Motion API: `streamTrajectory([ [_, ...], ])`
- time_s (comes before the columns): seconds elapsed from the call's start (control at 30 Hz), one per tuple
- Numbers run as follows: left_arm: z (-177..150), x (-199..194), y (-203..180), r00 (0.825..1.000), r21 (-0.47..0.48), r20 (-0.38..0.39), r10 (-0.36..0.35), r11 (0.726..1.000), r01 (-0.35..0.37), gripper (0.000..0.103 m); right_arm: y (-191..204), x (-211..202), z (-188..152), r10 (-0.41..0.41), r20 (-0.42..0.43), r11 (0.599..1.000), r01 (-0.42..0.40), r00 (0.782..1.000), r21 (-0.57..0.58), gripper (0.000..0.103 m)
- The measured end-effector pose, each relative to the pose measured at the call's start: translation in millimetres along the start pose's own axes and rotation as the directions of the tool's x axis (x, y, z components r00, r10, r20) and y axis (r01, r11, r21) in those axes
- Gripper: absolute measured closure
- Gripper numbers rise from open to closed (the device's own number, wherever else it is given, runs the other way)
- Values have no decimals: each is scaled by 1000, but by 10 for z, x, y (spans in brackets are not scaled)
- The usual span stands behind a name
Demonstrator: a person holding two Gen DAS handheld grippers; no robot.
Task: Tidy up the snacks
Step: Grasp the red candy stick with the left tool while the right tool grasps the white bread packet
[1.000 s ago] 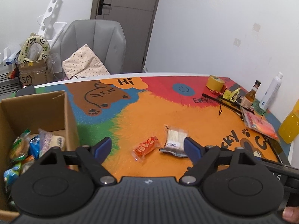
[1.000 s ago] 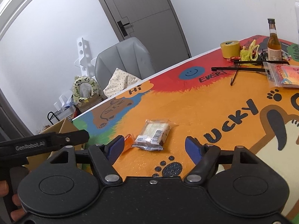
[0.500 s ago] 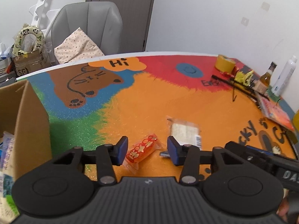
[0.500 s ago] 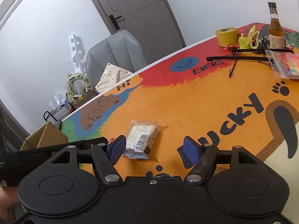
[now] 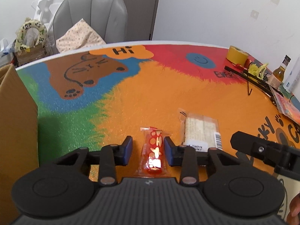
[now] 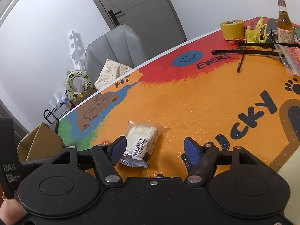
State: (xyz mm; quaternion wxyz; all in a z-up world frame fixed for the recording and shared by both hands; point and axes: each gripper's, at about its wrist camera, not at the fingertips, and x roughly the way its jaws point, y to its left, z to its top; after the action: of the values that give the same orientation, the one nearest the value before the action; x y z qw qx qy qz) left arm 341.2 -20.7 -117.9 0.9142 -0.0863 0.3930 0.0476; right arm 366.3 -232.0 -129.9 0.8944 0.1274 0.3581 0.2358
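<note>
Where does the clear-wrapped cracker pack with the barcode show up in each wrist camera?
Left wrist: the cracker pack lies right of centre, just beyond the left gripper.
Right wrist: the cracker pack lies low, left of centre, by the right gripper.
Shared landmark: the yellow tape roll.

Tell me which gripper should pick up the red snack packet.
Left. The left gripper already has the red snack packet between its open fingers; the right gripper sits by the pale wrapped snack.

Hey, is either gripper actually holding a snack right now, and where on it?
Nothing is held yet. The left gripper straddles the red snack packet, jaws open beside its middle. The right gripper is open, empty.
</note>
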Motion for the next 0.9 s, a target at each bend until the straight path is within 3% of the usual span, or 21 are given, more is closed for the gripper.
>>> streamTrajectory([
  [0.1,-4,4,14,1000,-1,1,-6,1000,6,82,32,49,4,5,-4,1000,-5,1000,-5,34],
  [0.2,-2,-10,52,1000,-15,-3,-19,1000,19,85,73,99,4,13,-12,1000,-13,1000,-12,34],
  [0.73,54,-214,280,999,-93,35,-37,995,40,86,319,440,39,-10,-36,998,8,999,-60,34],
  [0.9,59,-230,340,999,-115,42,-20,993,25,86,414,516,-36,-59,-31,994,56,998,-95,33],
])
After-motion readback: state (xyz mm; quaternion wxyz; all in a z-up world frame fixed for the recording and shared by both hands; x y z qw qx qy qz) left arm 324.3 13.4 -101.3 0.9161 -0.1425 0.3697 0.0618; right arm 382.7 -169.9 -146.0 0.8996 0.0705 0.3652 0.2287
